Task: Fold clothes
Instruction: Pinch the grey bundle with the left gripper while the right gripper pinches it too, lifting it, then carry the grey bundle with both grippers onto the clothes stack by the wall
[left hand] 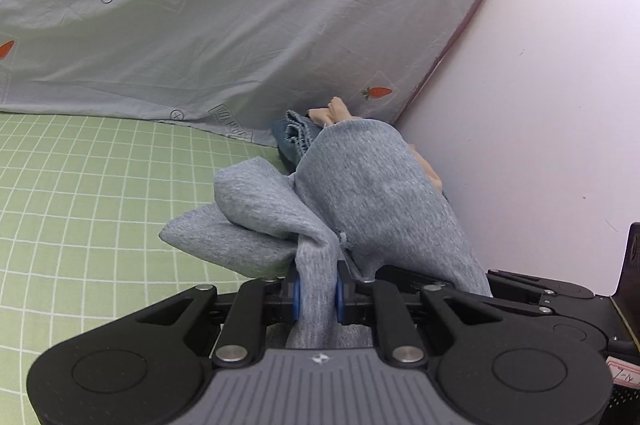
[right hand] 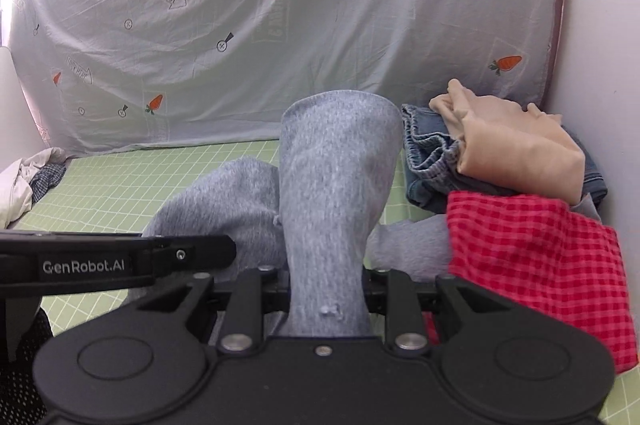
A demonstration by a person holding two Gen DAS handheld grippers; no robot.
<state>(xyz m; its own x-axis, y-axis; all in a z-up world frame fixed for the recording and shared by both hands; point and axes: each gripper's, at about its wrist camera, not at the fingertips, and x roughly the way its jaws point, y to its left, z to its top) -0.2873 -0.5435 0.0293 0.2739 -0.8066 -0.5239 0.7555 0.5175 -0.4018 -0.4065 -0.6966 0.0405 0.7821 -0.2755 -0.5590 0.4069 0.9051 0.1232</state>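
A grey knit garment (left hand: 360,185) hangs bunched above the green checked sheet (left hand: 88,193). My left gripper (left hand: 318,293) is shut on a fold of it, the cloth pinched between the blue pads. In the right wrist view the same grey garment (right hand: 336,177) rises as a thick band out of my right gripper (right hand: 326,289), which is shut on it; the fingertips are hidden under the cloth. The left gripper's black body (right hand: 116,261) shows at the left of that view, close beside the right one.
A pile at the right holds blue jeans (right hand: 428,153), a beige garment (right hand: 516,149) and a red checked cloth (right hand: 536,265) against the white wall (left hand: 540,105). A carrot-print sheet (right hand: 280,25) hangs behind. White and dark checked clothes (right hand: 28,177) lie at the far left.
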